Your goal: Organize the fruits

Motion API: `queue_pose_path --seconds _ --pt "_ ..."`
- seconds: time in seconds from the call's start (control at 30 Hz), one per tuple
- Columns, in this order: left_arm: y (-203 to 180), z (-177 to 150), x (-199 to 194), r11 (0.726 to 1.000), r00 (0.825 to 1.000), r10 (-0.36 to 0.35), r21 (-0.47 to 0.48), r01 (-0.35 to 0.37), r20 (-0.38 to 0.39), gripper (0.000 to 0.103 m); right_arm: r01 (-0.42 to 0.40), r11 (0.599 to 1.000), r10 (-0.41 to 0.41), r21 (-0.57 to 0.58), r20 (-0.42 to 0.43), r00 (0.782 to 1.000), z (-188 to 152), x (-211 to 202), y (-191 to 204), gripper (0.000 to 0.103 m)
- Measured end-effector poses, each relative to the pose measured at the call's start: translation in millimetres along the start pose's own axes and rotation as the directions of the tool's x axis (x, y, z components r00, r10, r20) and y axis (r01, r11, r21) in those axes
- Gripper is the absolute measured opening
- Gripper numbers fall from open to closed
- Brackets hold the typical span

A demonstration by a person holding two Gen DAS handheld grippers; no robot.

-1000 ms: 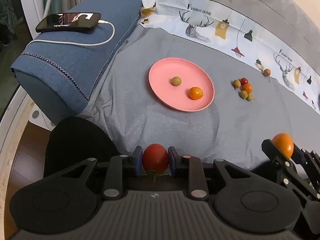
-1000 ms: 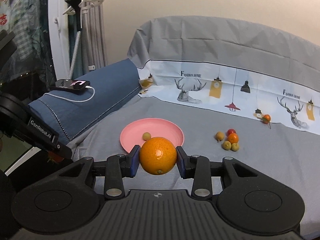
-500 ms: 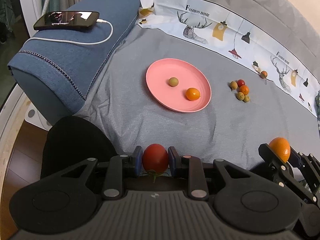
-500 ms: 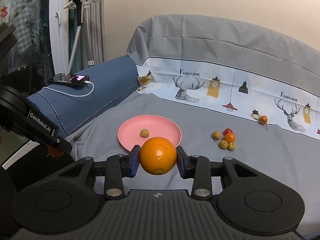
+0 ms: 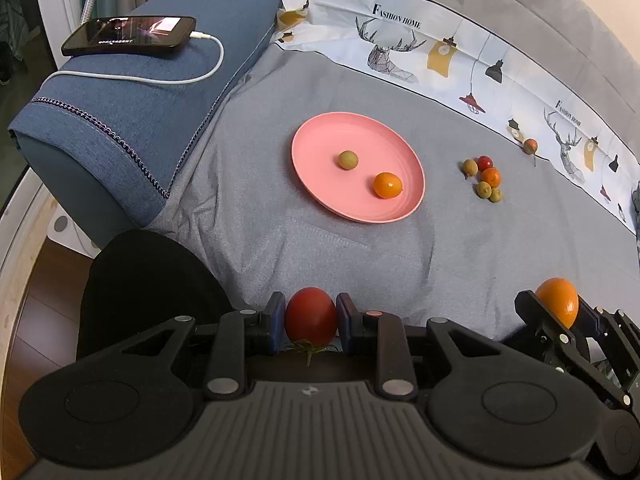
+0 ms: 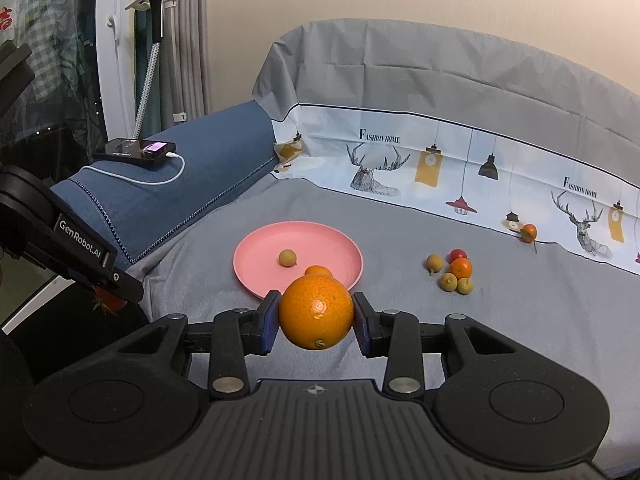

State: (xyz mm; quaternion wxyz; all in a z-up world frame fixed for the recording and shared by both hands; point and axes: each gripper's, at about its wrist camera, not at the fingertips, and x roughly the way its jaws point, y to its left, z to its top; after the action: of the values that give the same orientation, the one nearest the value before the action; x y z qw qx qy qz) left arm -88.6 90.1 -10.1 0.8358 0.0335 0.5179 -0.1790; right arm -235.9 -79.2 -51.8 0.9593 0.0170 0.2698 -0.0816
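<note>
My left gripper is shut on a red tomato and holds it above the near edge of the grey bed. My right gripper is shut on a large orange; it also shows in the left wrist view. A pink plate lies ahead with a small green-yellow fruit and a small orange fruit on it. In the right wrist view the plate lies just beyond the held orange. A cluster of small fruits lies right of the plate.
A blue bolster at the left carries a phone on a white cable. One small orange fruit lies alone by the printed sheet border. A black rounded object sits at the near left edge.
Both grippers have shifted slightly, each still holding its fruit; the plate and fruit cluster sit a little differently in both views. Nothing on the bed has moved.
</note>
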Motion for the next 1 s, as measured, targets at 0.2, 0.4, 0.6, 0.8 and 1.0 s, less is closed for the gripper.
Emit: queue_pose_path --seconds 0.2,0.4,0.6,0.8,1.0 --pt "0 0 4 1.000 1.000 0.000 -0.005 0.000 -0.010 0.030 0.000 1.000 0.000 0.006 -0.012 1.000 -1 3 0 0.039" --pt "1 2 9 1.000 1.000 -0.002 -0.013 0.002 -0.019 0.030 0.000 1.000 0.000 0.012 -0.028 1.000 -1 9 -1 0.039" --pt "1 6 14 1.000 1.000 -0.006 -0.015 0.006 -0.026 0.030 0.003 1.000 -0.003 0.012 -0.041 0.999 -1 15 -2 0.039" --pt "1 19 20 1.000 1.000 -0.009 -0.023 0.009 -0.025 0.030 0.018 1.000 -0.017 0.015 -0.046 0.999 1 23 -3 0.039" --pt "-3 40 31 1.000 1.000 -0.010 -0.029 0.009 -0.023 0.030 0.025 0.999 -0.023 0.034 -0.055 0.998 7 39 -9 0.039"
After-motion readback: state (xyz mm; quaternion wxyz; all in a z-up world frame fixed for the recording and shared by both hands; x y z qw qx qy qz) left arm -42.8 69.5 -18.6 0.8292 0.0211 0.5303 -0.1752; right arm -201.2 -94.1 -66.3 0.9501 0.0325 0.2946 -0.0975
